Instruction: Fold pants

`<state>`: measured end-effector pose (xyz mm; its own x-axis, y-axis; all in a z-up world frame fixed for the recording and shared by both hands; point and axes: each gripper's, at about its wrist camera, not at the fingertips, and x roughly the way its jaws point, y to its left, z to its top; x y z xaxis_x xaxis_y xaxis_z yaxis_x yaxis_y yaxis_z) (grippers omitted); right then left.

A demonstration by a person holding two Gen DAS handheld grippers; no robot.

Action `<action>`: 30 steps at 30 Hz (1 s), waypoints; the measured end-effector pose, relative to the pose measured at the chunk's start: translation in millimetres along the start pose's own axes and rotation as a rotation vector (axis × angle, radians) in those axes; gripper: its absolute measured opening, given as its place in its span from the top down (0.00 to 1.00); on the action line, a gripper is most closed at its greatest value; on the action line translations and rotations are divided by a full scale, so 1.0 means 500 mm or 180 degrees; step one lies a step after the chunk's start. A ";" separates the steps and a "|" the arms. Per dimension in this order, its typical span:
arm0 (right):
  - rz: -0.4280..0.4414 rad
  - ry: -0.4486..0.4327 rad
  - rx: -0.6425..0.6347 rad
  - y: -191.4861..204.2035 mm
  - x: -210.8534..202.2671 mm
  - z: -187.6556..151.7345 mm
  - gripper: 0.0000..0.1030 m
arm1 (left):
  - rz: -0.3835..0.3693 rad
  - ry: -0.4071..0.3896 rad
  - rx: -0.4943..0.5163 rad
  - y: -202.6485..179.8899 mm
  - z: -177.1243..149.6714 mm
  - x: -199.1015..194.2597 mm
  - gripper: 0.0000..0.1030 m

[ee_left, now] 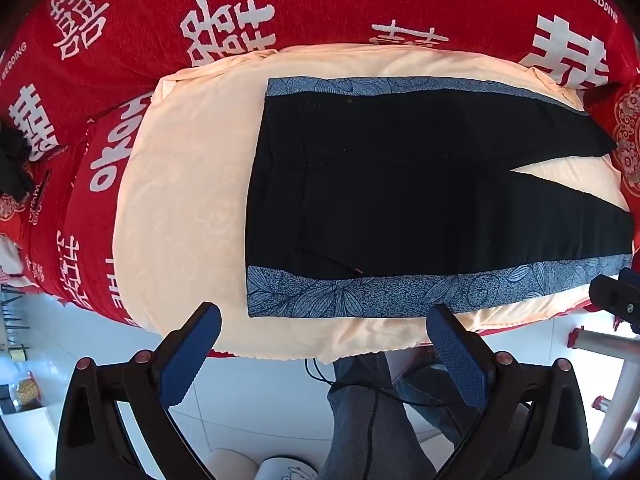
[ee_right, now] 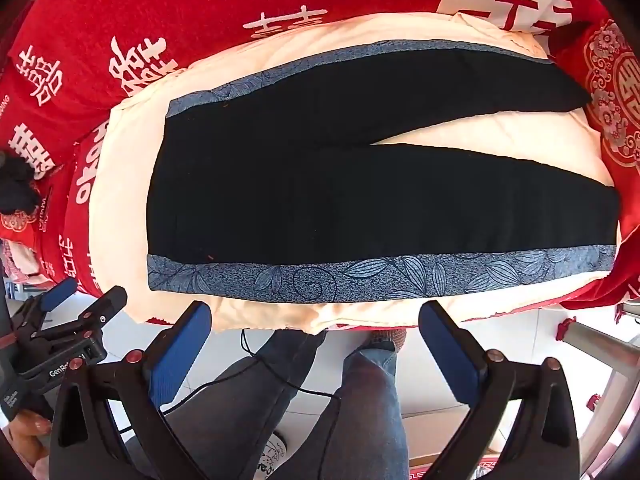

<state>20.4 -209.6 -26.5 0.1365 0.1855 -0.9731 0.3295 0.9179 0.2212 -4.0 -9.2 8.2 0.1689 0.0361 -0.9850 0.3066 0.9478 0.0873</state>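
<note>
Two grippers hang over a bed, and both stand wide apart with nothing between their blue pads. The left gripper (ee_left: 324, 330) fills the bottom of its own view, and the right gripper (ee_right: 316, 320) fills the bottom of the other view. The pants (ee_left: 400, 196) lie flat in the middle of each picture. They are black with a blue leafy stripe (ee_left: 400, 292) along each outer side. The waist end is toward the left of the frame and the two legs run to the right, with a small gap between them near the right edge. The pants rest on a pale peach blanket (ee_left: 180, 200), and that blanket sits on a red bedspread (ee_left: 320, 4) with big white letters. Under the grippers, at the bottom of both pictures, you can see the floor and the person's legs in jeans (ee_right: 360, 400). In the lower left of the right gripper's view you can also see the left gripper and the fingers that hold it. I think the folding has not begun yet, because the pants are spread out smooth and no part is turned over. All the folds are still left to do. The first one will likely be to lay one leg on top of the other.
</note>
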 end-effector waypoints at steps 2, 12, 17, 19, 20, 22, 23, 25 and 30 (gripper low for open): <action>-0.0017 0.0003 0.0011 -0.001 0.000 -0.005 0.00 | 0.0020 -0.0005 0.0010 -0.001 0.000 -0.001 0.00; -0.0047 0.0012 0.0049 -0.006 0.001 -0.010 0.00 | 0.0058 -0.0030 0.0010 -0.004 -0.002 -0.006 0.00; -0.0064 0.0009 0.0032 -0.002 -0.002 -0.013 0.00 | 0.0065 -0.0016 0.0013 -0.004 -0.005 -0.008 0.00; -0.0065 0.0005 0.0027 -0.002 -0.003 -0.015 0.00 | 0.0076 -0.0028 0.0020 -0.006 -0.006 -0.010 0.00; -0.0068 0.0000 0.0026 -0.003 -0.004 -0.016 0.00 | 0.0077 -0.0032 0.0023 -0.006 -0.007 -0.010 0.00; -0.0072 -0.0001 0.0026 -0.003 -0.004 -0.017 0.00 | 0.0081 -0.0037 0.0031 -0.007 -0.007 -0.011 0.00; -0.0073 -0.0007 0.0031 -0.004 -0.005 -0.019 0.00 | 0.0086 -0.0042 0.0032 -0.007 -0.008 -0.012 0.00; -0.0065 -0.0026 0.0037 -0.005 -0.008 -0.019 0.00 | 0.0088 -0.0051 0.0031 -0.007 -0.009 -0.013 0.00; -0.0066 -0.0038 0.0023 -0.004 -0.009 -0.020 0.00 | 0.0091 -0.0066 0.0009 -0.007 -0.011 -0.015 0.00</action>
<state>9.9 -208.7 -23.0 0.1406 0.1624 -0.9767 0.3389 0.9190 0.2016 -11.7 -10.9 14.7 0.1969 0.0566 -0.9788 0.3040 0.9456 0.1158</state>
